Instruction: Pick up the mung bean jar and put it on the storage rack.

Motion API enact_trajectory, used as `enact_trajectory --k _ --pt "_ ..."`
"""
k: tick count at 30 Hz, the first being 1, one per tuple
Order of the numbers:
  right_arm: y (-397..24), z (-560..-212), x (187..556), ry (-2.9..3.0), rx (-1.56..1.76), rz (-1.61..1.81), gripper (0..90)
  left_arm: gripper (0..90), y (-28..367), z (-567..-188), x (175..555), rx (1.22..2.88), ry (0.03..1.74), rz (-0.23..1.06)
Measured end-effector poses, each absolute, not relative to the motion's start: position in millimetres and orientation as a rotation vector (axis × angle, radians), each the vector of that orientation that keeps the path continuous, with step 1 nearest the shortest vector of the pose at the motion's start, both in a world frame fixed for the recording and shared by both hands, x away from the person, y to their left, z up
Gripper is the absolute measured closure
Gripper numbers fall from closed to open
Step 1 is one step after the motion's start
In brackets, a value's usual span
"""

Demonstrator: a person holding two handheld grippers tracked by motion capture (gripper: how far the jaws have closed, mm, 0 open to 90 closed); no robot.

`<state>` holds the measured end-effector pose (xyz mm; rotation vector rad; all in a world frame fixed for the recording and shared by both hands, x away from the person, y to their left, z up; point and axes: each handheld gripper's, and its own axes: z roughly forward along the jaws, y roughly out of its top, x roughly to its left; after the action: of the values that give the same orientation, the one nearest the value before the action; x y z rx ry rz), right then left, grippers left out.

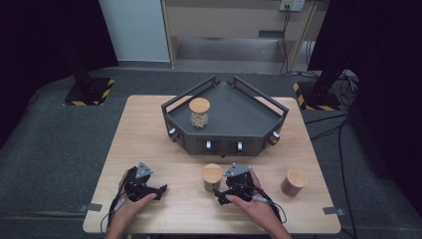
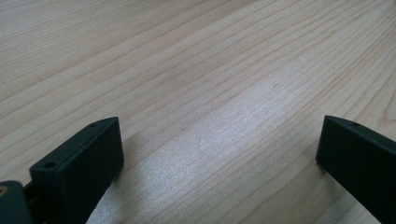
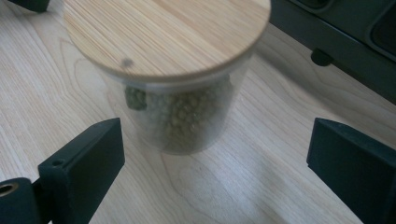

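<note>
The clear glass jar with a round bamboo lid and green beans inside (image 3: 180, 88) stands upright on the light wooden table (image 1: 149, 134), toward the middle of the near edge and just in front of the dark grey angular metal tray (image 1: 239, 114) that sits against the far edge. The right gripper (image 1: 224, 193) is just beside this jar, on its near side; in the right gripper view the jaws stand wide apart with the jar ahead of them, between their lines but not touched by either pad, so nothing is held. The left gripper (image 1: 158, 191) rests near the front left corner of the table, its jaws likewise spread wide over bare wood, gripping nothing. A second bamboo-lidded glass jar with pale contents (image 1: 199, 113) stands on the tray's left part. A brownish jar with a bamboo lid (image 1: 294, 181) stands toward the front right corner, apart from the right gripper.
</note>
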<state>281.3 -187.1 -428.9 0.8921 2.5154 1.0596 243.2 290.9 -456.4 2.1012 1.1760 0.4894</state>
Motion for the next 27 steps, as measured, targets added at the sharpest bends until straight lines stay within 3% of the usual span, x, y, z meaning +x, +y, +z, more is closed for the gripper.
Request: enact_trajectory --k 27 --pt "-157.8 -431.3 290.7 2.527 0.896 1.041 10.9 0.0 291.2 -456.3 243.6 2.102 1.174 0.488"
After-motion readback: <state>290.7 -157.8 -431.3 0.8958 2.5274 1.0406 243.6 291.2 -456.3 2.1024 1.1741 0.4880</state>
